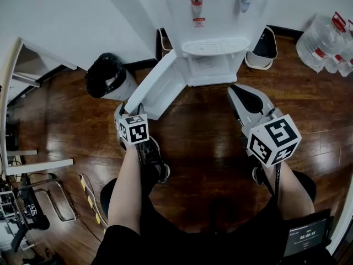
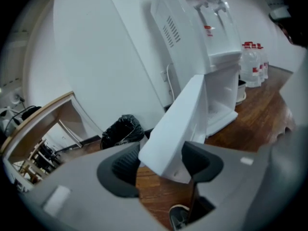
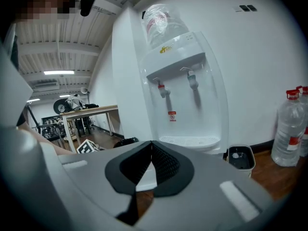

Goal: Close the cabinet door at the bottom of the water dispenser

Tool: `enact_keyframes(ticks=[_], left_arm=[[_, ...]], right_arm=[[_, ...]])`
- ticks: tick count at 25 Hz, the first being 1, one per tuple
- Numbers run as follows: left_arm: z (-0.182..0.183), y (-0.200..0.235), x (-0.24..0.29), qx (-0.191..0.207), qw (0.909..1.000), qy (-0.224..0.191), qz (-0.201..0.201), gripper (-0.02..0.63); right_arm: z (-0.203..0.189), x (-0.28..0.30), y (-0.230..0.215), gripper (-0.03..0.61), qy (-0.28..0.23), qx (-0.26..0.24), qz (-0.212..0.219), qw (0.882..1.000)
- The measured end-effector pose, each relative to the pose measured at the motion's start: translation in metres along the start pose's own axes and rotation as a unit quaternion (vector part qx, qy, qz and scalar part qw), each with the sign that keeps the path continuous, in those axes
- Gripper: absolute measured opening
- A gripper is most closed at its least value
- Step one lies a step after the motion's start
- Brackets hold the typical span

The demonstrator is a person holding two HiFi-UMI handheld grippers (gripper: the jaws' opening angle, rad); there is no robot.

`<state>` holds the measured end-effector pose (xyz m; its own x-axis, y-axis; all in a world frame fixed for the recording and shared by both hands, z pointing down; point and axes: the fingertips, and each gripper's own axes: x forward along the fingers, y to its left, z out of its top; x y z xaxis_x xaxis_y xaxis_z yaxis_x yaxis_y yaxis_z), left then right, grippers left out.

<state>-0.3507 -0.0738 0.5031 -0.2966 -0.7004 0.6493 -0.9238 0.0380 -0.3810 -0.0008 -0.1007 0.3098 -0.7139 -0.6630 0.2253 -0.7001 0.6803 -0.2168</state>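
The white water dispenser (image 1: 215, 15) stands against the wall. Its bottom cabinet door (image 1: 160, 87) is swung wide open toward the left. In the head view my left gripper (image 1: 132, 110) sits at the door's free lower corner. In the left gripper view that corner of the door (image 2: 178, 124) lies between the two dark pads, both touching it, so my left gripper (image 2: 161, 165) is shut on it. My right gripper (image 1: 237, 90) hovers right of the open cabinet with its jaws pressed together on nothing; the right gripper view shows this gripper (image 3: 151, 150) aimed at the dispenser (image 3: 183, 90).
A black-bagged bin (image 1: 105, 73) stands just left of the open door. A small white bin (image 1: 263, 48) sits right of the dispenser, with large water bottles (image 1: 325, 43) further right. A table (image 1: 16, 76) runs along the left. My shoe (image 1: 157, 167) is on the wooden floor.
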Motion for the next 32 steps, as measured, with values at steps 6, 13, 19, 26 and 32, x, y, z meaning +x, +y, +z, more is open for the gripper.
enact_keyframes(ticks=[6,13,19,26,32], left_arm=[[-0.008,-0.055,-0.037,-0.002,0.9971,0.008,-0.076,0.252],[0.0,-0.134,-0.075,-0.069,0.978,0.028,-0.195,0.23],[0.005,-0.161,-0.08,-0.096,0.973,0.032,-0.207,0.242],[0.014,-0.203,-0.098,-0.077,0.9727,0.029,-0.217,0.282],[0.023,-0.233,-0.106,-0.022,0.9668,0.017,-0.254,0.321]], right_arm=[[-0.005,-0.002,0.012,0.005,0.005,-0.019,0.01,1.0],[-0.029,-0.005,0.013,0.005,0.035,-0.066,-0.006,0.997],[-0.04,-0.017,0.001,0.005,0.048,-0.065,-0.017,0.997],[-0.052,-0.033,-0.011,0.005,0.062,-0.058,-0.023,0.996],[-0.046,-0.022,-0.015,0.005,0.065,-0.054,-0.019,0.996]])
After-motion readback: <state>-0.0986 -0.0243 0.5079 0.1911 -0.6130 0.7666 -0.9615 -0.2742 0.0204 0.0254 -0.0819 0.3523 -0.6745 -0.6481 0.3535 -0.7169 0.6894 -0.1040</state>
